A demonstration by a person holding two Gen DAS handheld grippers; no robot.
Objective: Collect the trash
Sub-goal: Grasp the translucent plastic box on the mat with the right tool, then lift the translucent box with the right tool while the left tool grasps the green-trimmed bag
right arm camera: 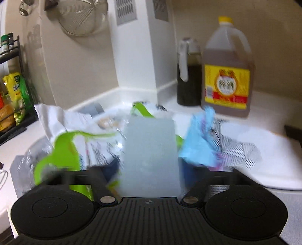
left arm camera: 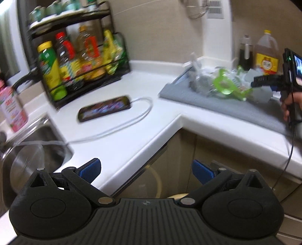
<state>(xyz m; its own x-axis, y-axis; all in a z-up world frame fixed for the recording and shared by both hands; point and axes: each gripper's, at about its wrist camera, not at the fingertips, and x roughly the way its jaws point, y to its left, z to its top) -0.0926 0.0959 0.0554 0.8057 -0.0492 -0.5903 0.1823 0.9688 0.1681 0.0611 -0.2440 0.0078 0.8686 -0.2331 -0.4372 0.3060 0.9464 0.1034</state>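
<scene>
Left wrist view: the left gripper (left arm camera: 146, 172) hangs over the edge of a white counter (left arm camera: 120, 139), its blue pads (left arm camera: 89, 170) spread wide with nothing between them. Beyond the corner of the counter a grey mat (left arm camera: 188, 92) carries a heap of trash (left arm camera: 224, 84): clear plastic, a green and white wrapper and pale paper, all blurred. At the far right edge a hand (left arm camera: 289, 104) grips the handle of the right gripper (left arm camera: 261, 81), which reaches in toward the heap. On the counter nearer the camera lies a phone (left arm camera: 104, 109) with a white cable (left arm camera: 132, 120) plugged into it. A black rack (left arm camera: 75, 56) of bottles stands behind it, and a steel sink (left arm camera: 35, 148) sits at the lower left with a pink carton (left arm camera: 12, 109) beside it.

Right wrist view: the right gripper (right arm camera: 150, 169) sits right at the heap. A pale grey card (right arm camera: 151, 156) stands upright between the two fingers and fills the gap, but blur hides the pads, so whether they press on it cannot be told. A green wrapper (right arm camera: 62, 150) lies to the left of the card, crumpled white paper (right arm camera: 60, 118) behind that, and a blue scrap (right arm camera: 202, 139) with striped paper (right arm camera: 237, 148) to the right. Against the wall behind the heap stand a large jug (right arm camera: 226, 75) with a yellow label and a dark bottle (right arm camera: 188, 79), touching or nearly so. A wire strainer (right arm camera: 81, 17) hangs on the wall above.
</scene>
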